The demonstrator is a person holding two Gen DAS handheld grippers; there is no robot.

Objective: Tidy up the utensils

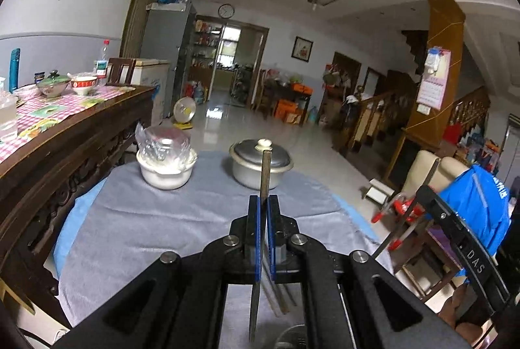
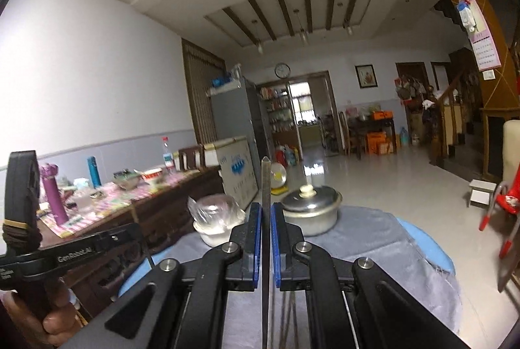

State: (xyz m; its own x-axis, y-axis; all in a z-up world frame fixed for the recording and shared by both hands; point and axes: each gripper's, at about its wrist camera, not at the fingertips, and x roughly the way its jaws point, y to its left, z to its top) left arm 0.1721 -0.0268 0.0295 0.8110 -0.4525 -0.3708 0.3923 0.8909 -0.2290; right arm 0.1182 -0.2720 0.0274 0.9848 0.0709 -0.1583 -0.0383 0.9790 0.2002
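Observation:
My left gripper [image 1: 264, 202] is shut on a thin brown chopstick [image 1: 265, 170] that sticks up past the blue pads. My right gripper [image 2: 266, 209] is shut on a second chopstick [image 2: 266, 180], held upright the same way. Both are raised above a round table with a grey cloth [image 1: 146, 228]. More chopsticks [image 1: 279, 297] lie on the cloth under the left gripper. The right gripper's body [image 1: 461, 238] shows at the right of the left wrist view. The left gripper's body [image 2: 48, 254] shows at the left of the right wrist view.
A lidded metal pot [image 1: 260, 165] and a white bowl covered in plastic wrap [image 1: 165, 160] stand at the table's far edge. A dark wooden sideboard [image 1: 65, 147] with bowls and bottles stands to the left. Red chairs [image 2: 500, 206] stand to the right.

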